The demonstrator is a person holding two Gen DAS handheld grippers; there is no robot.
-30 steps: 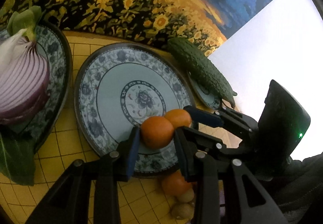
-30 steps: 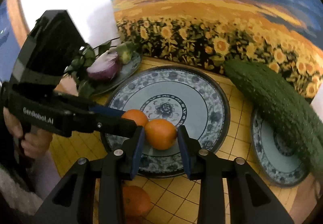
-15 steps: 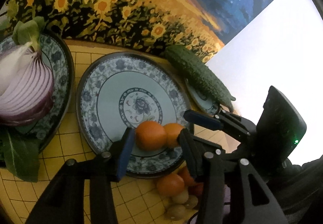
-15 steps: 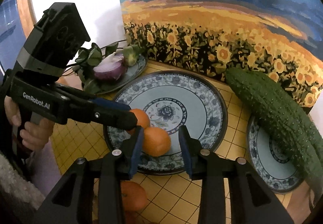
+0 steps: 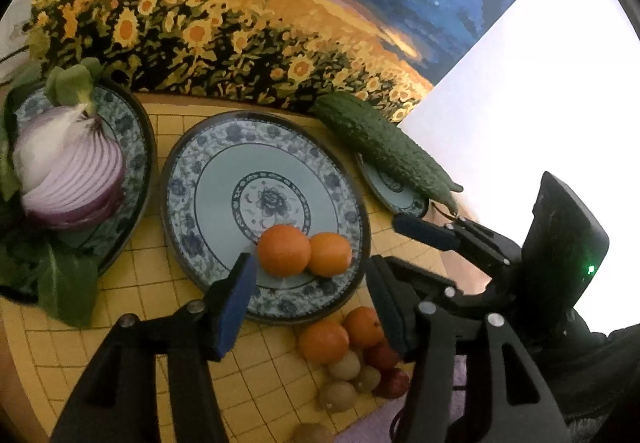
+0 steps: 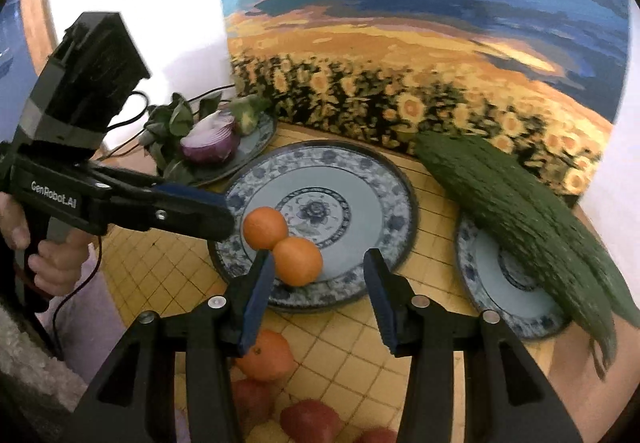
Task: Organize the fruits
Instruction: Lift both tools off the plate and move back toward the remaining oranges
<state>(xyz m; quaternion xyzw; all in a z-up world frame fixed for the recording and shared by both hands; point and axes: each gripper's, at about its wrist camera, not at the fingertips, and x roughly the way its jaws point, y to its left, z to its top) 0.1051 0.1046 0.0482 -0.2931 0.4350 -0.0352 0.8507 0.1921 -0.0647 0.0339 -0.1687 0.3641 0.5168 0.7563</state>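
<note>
Glossy glazed plate point(image 5: 344, 179), warty matt cucumber point(image 5: 384, 143) (oranges point(image 5: 284, 250) finely dimpled).

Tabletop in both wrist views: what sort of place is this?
Probably a home dining table. Blue-patterned plates sit on a yellow checked cloth, with a halved red onion, a bitter gourd, and a sunflower painting against the wall.

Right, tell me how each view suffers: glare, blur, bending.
Left wrist view: the white wall is blown out at right, the fisheye bends the painting, and the oranges are sharp. Right wrist view: the painting and cucumber look soft, and the wall at upper left is overexposed.
</note>
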